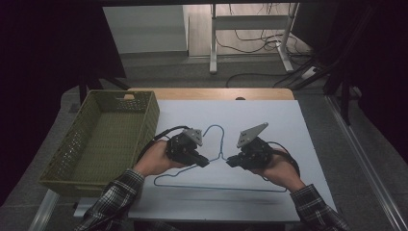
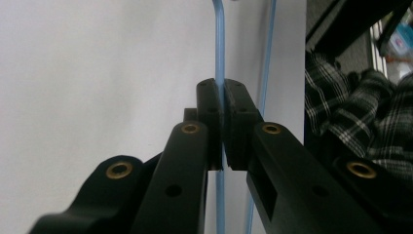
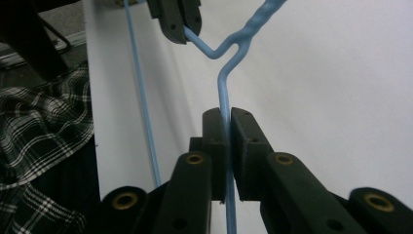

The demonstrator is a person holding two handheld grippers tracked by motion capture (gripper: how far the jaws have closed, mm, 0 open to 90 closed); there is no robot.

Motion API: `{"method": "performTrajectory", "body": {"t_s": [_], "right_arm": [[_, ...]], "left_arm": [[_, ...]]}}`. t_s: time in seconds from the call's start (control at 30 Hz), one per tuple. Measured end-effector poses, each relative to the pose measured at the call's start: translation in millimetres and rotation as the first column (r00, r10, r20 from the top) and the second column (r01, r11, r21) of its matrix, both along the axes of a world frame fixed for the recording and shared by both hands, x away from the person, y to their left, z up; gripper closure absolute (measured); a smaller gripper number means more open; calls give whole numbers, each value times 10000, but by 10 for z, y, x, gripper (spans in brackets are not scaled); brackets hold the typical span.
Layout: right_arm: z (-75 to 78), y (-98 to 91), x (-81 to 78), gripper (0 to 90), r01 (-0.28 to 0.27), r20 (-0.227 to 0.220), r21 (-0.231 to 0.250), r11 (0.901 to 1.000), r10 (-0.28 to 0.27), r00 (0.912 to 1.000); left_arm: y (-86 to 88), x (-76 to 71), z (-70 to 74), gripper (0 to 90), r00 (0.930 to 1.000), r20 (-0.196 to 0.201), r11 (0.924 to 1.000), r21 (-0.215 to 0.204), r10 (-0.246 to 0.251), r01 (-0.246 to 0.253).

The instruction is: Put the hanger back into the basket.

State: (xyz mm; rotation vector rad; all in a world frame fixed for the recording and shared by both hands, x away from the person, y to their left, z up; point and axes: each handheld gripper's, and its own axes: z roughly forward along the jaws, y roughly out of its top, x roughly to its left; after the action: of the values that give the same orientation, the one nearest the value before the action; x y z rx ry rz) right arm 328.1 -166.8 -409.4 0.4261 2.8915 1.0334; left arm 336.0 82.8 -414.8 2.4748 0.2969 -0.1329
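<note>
Two sloping shoulders of the blue wire hanger (image 1: 219, 159) run left and right across the white worktop (image 1: 269, 120), hook toward the far side. Each shoulder passes straight between a pair of fingers: the left gripper (image 1: 204, 162) is clamped on the left one, the right gripper (image 1: 231, 162) on the right, seemingly equally near the twisted neck. A green basket (image 1: 82, 144) stands left.

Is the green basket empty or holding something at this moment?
Empty. The high view looks straight into the green basket and shows its bare mesh floor; the blue wire hanger lies outside it on the white sheet.
</note>
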Motion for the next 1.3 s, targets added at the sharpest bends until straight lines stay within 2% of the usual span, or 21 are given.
{"method": "performTrajectory", "body": {"t_s": [0.2, 0.23, 0.27, 0.43, 0.47, 0.5, 0.53, 0.57, 0.6, 0.77, 0.8, 0.83, 0.87, 0.9, 0.93, 1.03, 1.13, 1.17, 1.23, 1.27, 1.3], "right_arm": [[72, -28, -28, 508, 527, 366, 351, 9980, -540, 9979], [72, -28, -28, 508, 527, 366, 351, 9980, -540, 9979], [98, -58, -40, 408, 824, 609, 519, 9952, -855, 9945], [134, -172, -54, 279, 1488, 748, 1068, 9831, -1572, 9847], [144, -230, -74, 217, 1742, 747, 1279, 9764, -1846, 9800], [145, -256, -88, 192, 1862, 792, 1355, 9731, -1980, 9770], [143, -277, -101, 172, 1932, 751, 1425, 9708, -2052, 9758], [140, -299, -115, 156, 2040, 794, 1490, 9676, -2173, 9729], [134, -319, -129, 134, 2158, 826, 1550, 9641, -2303, 9696], [104, -395, -175, 104, 2433, 693, 1767, 9537, -2586, 9635], [84, -429, -194, 90, 2539, 565, 1831, 9498, -2680, 9618], [84, -429, -194, 90, 2539, 565, 1831, 9498, -2680, 9618], [72, -460, -223, 78, 2625, 515, 1901, 9460, -2766, 9596], [72, -460, -223, 78, 2625, 515, 1901, 9460, -2766, 9596], [66, -493, -248, 66, 2722, 470, 2062, 9399, -2874, 9567], [63, -527, -268, 49, 2806, 320, 2215, 9339, -2946, 9551], [51, -600, -303, 13, 3138, 237, 2310, 9209, -3278, 9445], [44, -620, -309, 7, 3223, 270, 2349, 9170, -3376, 9409], [29, -660, -321, 0, 3375, 244, 2405, 9101, -3533, 9352], [29, -660, -321, 0, 3375, 244, 2405, 9101, -3533, 9352], [20, -681, -327, 1, 3462, 236, 2405, 9068, -3620, 9319]], "left_arm": [[23, -20, 62, 880, 9957, -59, 9954, -212, 928, -929], [23, -20, 62, 880, 9957, -59, 9954, -212, 928, -929], [60, -12, 76, 880, 9935, -80, 9929, -339, 1139, -1141], [176, 5, 100, 880, 9849, -133, 9823, -707, 1729, -1734], [241, 13, 119, 881, 9779, -133, 9740, -882, 2085, -2088], [241, 13, 119, 880, 9779, -133, 9740, -882, 2085, -2088], [296, 12, 136, 880, 9672, -240, 9595, -1218, 2529, -2540], [296, 12, 136, 881, 9672, -240, 9595, -1218, 2529, -2540], [351, 18, 161, 881, 9591, -189, 9502, -1320, 2823, -2822], [452, 30, 218, 880, 9455, -146, 9344, -1489, 3252, -3237], [499, 37, 252, 880, 9375, -99, 9259, -1539, 3477, -3450], [499, 37, 252, 880, 9375, -99, 9259, -1539, 3477, -3450], [548, 44, 290, 880, 9272, -95, 9137, -1667, 3743, -3706], [548, 44, 290, 880, 9272, -95, 9137, -1667, 3743, -3706], [598, 52, 338, 880, 9174, -44, 9035, -1717, 3979, -3927], [649, 61, 393, 880, 9080, -69, 8930, -1780, 4190, -4134], [770, 80, 519, 879, 8886, 1, 8712, -1970, 4588, -4497], [770, 80, 519, 879, 8886, 1, 8712, -1970, 4588, -4497], [864, 82, 618, 880, 8705, 30, 8507, -2138, 4921, -4802], [864, 82, 618, 880, 8705, 30, 8507, -2138, 4921, -4802], [899, 78, 657, 880, 8623, 80, 8420, -2205, 5064, -4924]]}}
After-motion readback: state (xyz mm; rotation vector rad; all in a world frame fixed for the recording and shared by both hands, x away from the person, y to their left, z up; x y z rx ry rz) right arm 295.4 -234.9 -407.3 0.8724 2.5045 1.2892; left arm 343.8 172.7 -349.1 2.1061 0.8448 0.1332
